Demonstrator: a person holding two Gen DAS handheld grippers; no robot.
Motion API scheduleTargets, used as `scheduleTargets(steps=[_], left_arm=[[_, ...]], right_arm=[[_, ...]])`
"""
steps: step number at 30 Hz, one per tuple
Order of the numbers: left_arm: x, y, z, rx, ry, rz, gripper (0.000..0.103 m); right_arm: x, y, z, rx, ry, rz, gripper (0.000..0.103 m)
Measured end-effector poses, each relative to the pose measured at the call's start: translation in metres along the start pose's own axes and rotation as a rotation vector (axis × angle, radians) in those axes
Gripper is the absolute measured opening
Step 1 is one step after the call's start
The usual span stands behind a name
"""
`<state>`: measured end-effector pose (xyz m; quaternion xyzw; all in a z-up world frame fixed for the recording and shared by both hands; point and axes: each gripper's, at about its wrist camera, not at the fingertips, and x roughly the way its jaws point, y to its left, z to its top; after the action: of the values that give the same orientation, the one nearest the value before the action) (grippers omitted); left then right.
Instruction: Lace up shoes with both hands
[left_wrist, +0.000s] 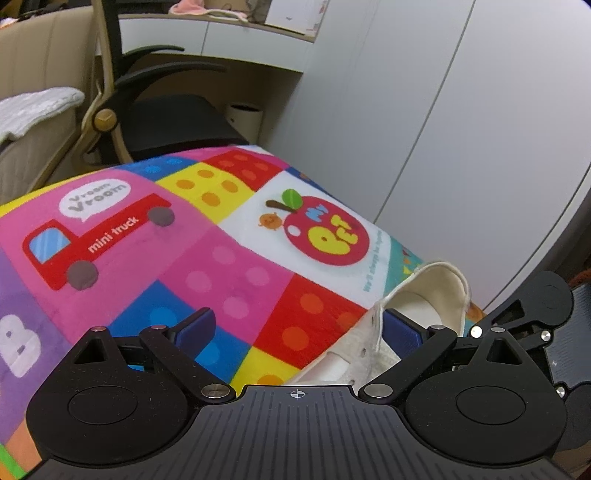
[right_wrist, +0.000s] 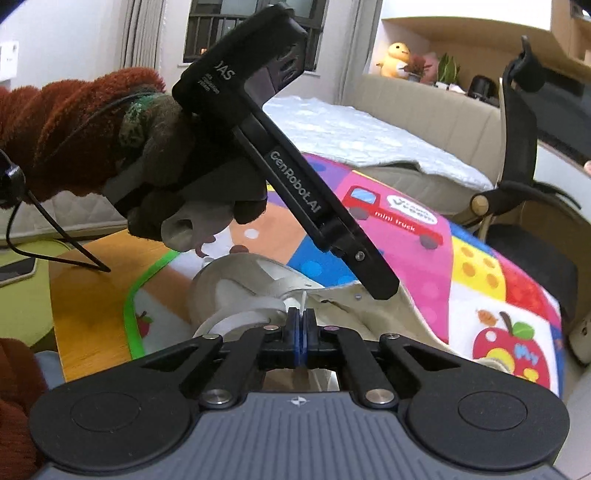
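Colourful mat (left_wrist: 229, 258), shoe (left_wrist: 424, 291), office chair (left_wrist: 166, 122) behind

Room setting. A bright patchwork play mat (left_wrist: 229, 236) with truck and apple prints covers the foreground. Behind it: a black office chair (left_wrist: 166, 122), a beige bed with white quilt (right_wrist: 354, 129), pale wardrobe panels (left_wrist: 424, 129), a dark barred window (right_wrist: 251, 29) and a shelf with a yellow plush toy (right_wrist: 397, 55).

Play mat (left_wrist: 229, 236): multicolour squares, red "mini truck" print (left_wrist: 96, 240), apple print (left_wrist: 328, 232). Office chair (left_wrist: 162, 110), black seat, beige frame, behind mat. Bed w/ white quilted cover (right_wrist: 354, 133) adjacent. Yellow duck plush (right_wrist: 397, 59) on shelf. Barred window (right_wrist: 255, 33) at rear wall.
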<state>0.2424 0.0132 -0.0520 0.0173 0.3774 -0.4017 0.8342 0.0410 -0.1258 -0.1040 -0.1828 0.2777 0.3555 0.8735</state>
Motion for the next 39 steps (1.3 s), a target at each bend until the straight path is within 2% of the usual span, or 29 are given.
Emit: scheduleTargets(steps=[7,16,20,30,36,39], left_arm=[[0.002,0.004,0.001,-0.018,0.002,-0.015,0.099],[0.003,0.004,-0.001,-0.027,0.005,-0.026,0.099],[0.003,0.005,-0.001,-0.037,0.008,-0.029,0.099],[0.001,-0.001,-0.006,-0.045,0.017,-0.027,0.099],[0.004,-0.003,-0.011,-0.059,0.026,-0.022,0.099],[0.006,-0.003,-0.014,-0.07,0.035,-0.014,0.099]], right_arm=[[0.008,-0.006,0.001,0.034,0.001,0.007,0.002],[0.008,-0.007,-0.01,0.123,-0.106,-0.017,0.002],[0.011,-0.006,-0.011,0.134,-0.12,-0.028,0.002],[0.027,0.002,-0.007,0.092,-0.094,-0.076,0.002],[0.034,0.023,-0.015,-0.022,-0.153,-0.187,0.002],[0.037,0.027,-0.017,-0.042,-0.173,-0.206,0.002]])
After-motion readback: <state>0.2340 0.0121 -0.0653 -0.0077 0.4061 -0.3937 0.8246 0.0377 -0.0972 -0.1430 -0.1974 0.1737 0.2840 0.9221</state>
